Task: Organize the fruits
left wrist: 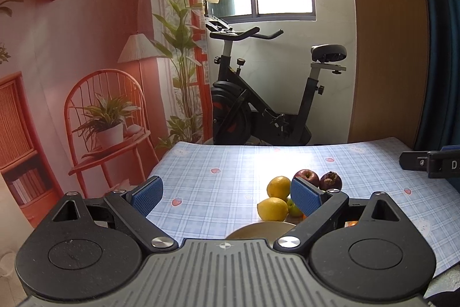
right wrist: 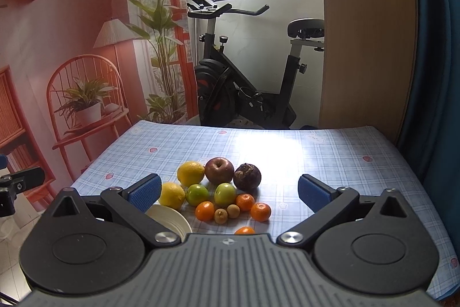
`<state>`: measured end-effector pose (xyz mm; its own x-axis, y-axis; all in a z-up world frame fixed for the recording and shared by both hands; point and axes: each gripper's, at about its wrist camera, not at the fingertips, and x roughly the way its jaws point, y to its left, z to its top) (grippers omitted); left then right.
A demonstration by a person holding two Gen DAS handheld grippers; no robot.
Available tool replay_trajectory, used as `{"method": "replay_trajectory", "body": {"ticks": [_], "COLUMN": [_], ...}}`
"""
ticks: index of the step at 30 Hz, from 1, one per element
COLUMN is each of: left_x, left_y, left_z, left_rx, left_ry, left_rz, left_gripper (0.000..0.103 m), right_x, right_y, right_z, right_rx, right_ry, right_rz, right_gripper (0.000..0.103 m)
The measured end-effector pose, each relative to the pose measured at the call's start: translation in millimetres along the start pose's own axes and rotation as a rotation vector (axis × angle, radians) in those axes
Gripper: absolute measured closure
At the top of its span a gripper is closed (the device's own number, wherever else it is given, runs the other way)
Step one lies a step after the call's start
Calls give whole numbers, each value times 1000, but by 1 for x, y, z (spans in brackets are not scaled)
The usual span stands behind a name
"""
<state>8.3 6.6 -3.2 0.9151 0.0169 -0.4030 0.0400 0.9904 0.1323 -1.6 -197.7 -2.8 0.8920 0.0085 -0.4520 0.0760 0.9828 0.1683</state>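
Fruit clustered mid-table on the checked tablecloth (right wrist: 330,151), both grippers hovering empty.

The right gripper (right wrist: 229,193) has its fingers spread wide, touching nothing; the left gripper (left wrist: 227,196) likewise. The white plate (right wrist: 169,217) sits near-left of the pile. Apple (right wrist: 219,170) stem-up, mangosteen (right wrist: 247,176) beside it on the right, lemons (right wrist: 190,173) left, mandarins (right wrist: 260,211) nearest.
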Motion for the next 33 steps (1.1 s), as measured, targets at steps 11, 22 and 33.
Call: {"method": "replay_trajectory", "body": {"ticks": [11, 22, 33], "left_x": [63, 109, 134], "left_y": [0, -3, -31], "left_z": [-2, -36, -41], "left_rx": [6, -66, -5], "left_ry": [40, 117, 153], "left_rz": [55, -69, -123], "left_gripper": [25, 43, 43], "right_x": [75, 115, 131], "right_y": [-36, -54, -55], "right_z": [-34, -70, -86], "right_rx": [105, 110, -21], "right_ry": [-75, -23, 16], "right_rz": [-37, -28, -10], "right_gripper": [0, 0, 1]}}
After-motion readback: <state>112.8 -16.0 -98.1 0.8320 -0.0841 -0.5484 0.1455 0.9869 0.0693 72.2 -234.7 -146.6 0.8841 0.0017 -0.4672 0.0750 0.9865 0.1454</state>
